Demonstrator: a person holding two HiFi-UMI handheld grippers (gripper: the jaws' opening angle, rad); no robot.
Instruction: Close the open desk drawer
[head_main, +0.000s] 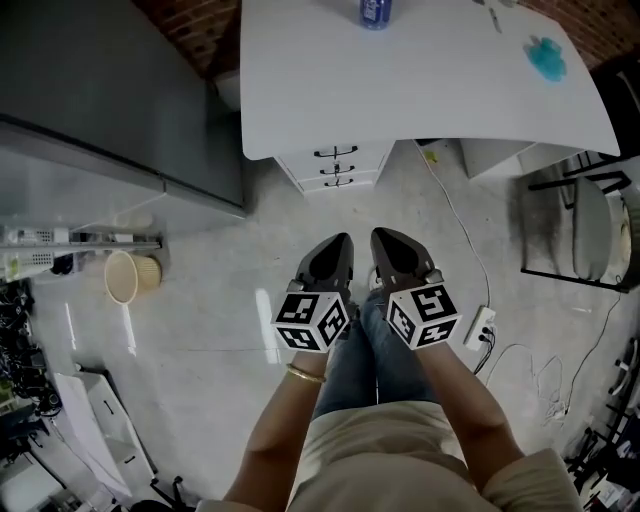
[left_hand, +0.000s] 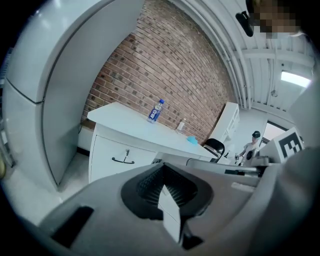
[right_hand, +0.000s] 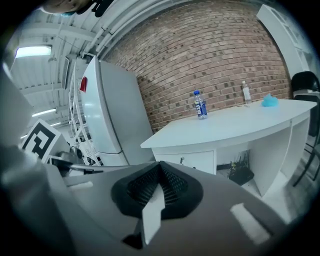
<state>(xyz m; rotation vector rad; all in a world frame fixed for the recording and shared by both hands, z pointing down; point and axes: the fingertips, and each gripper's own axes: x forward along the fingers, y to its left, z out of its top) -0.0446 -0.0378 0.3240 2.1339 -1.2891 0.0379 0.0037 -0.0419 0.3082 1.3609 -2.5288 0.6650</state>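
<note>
Drawer stack (head_main: 336, 166) tucked under the white worktop's (head_main: 430, 80) left end, well ahead of both grippers, fronts appearing flush. Three handles countable only from the head view; just the top drawer (left_hand: 120, 156), small key above its handle, through the left gripper view. Side by side, left gripper (head_main: 335, 250) and right gripper (head_main: 392, 248), jaws pressed together on nothing.

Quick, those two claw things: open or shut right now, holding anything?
Left gripper: closed, holding nothing.
Right gripper: closed, holding nothing.
</note>
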